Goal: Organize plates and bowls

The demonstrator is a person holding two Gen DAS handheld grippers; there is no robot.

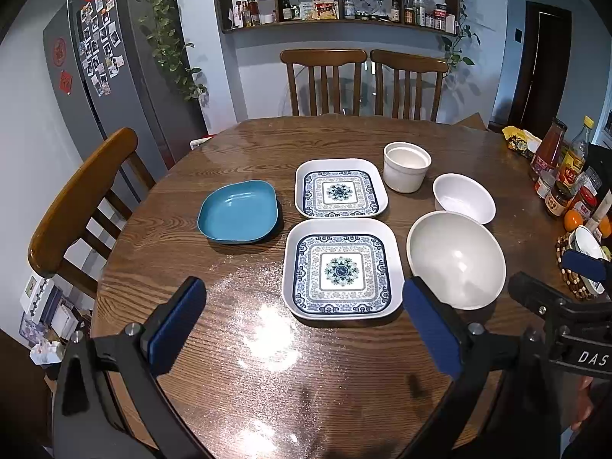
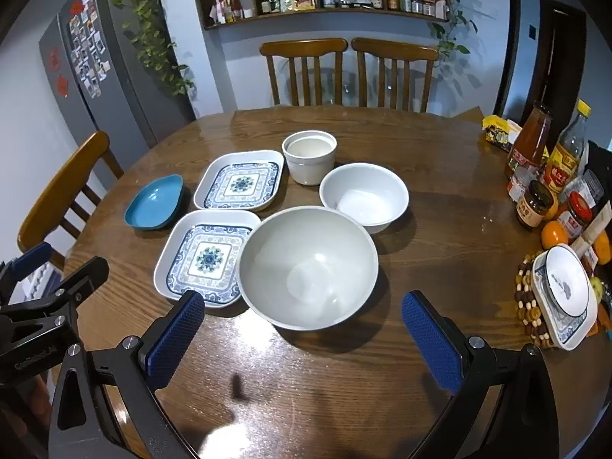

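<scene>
Both hand-held grippers, left and right, hover wide apart and hold nothing above the near edge of the bench, tilted down at the crockery. Nearest us sit a patterned square plate and, just beside it, the large pale bowl; both look stiff, glossy and breakable, so we judge a pinch across the rim safest, since the smooth walls would likely slip. Farther back lie the blue dish, a second patterned plate, a small white bowl and a straight-sided white cup, all light enough to stack, we reckon.
</scene>
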